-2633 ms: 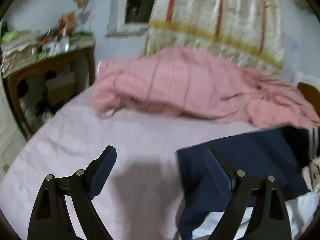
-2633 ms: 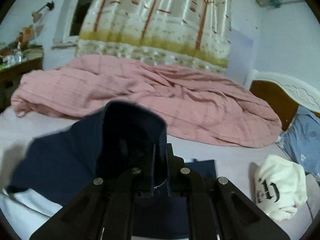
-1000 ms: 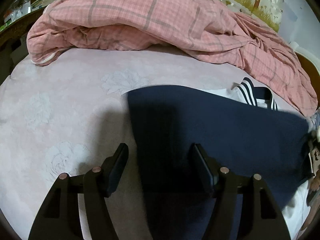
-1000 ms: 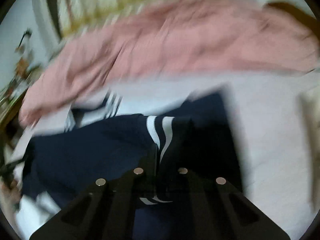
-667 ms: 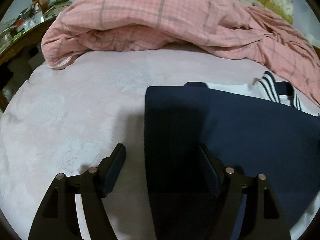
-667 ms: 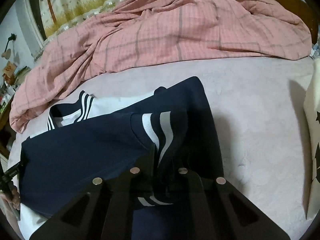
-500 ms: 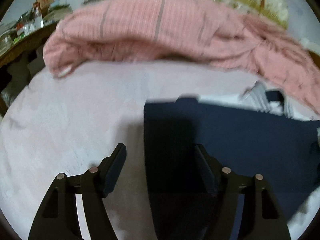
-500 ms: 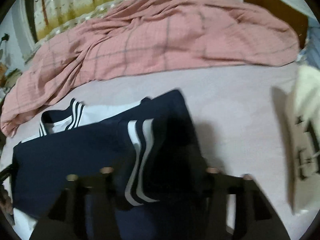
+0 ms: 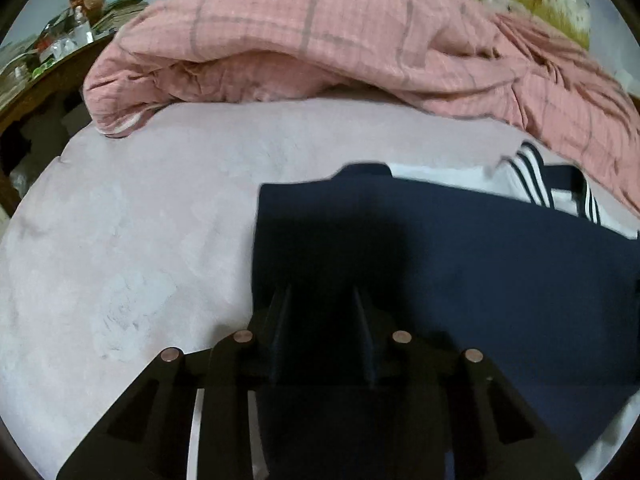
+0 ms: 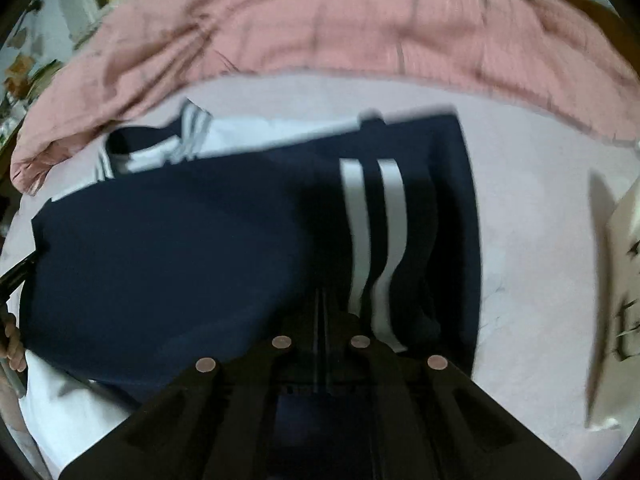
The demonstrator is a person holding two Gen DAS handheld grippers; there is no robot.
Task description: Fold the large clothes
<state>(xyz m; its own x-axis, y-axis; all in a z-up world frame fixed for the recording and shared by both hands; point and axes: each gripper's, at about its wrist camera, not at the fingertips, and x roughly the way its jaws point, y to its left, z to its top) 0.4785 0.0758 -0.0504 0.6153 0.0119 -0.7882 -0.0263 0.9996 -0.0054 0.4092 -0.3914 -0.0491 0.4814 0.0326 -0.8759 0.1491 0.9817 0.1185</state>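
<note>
Two layers of soft navy-and-white striped cloth garment lie flat on the pale pink bed sheet, near the pink checked quilt. You should find it light, limp and prone to sagging, so take it by edges and corners. Your left gripper is closing over navy cloth; your right gripper has its jaws clenched on a fold.
</note>
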